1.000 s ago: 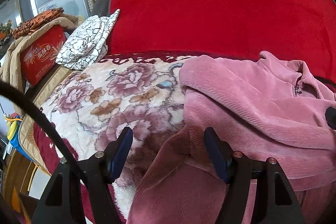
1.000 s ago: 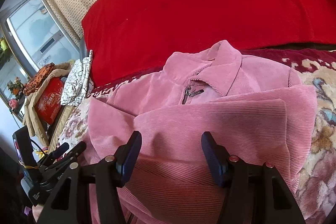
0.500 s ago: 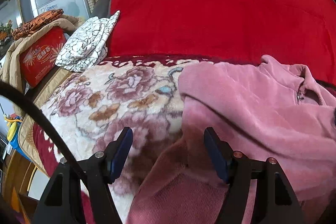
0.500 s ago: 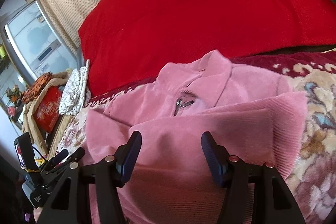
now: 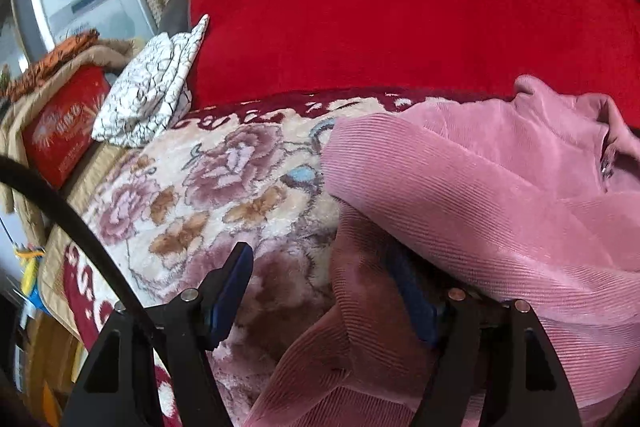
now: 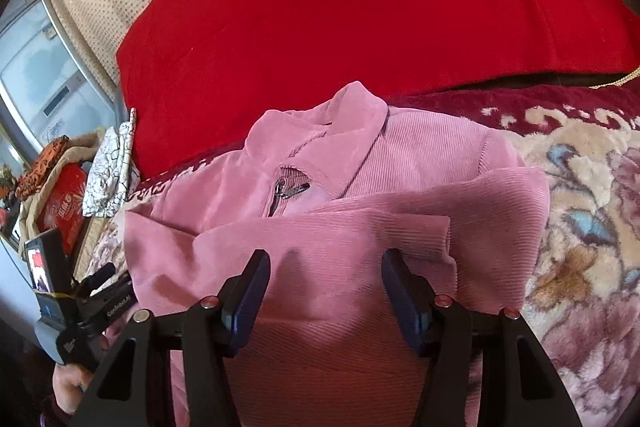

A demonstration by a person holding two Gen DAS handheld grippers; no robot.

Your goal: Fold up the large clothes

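sleeve fold hides one finger's tip.

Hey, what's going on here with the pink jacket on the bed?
A person holding a two-finger gripper in each hand is folding a pink corduroy jacket that lies on a floral blanket in front of a big red cushion. Both sleeves are already folded across the front. The left gripper is open at the jacket's side edge, with one finger tucked under the folded fabric. The right gripper is open above the middle of the jacket, gripping nothing.
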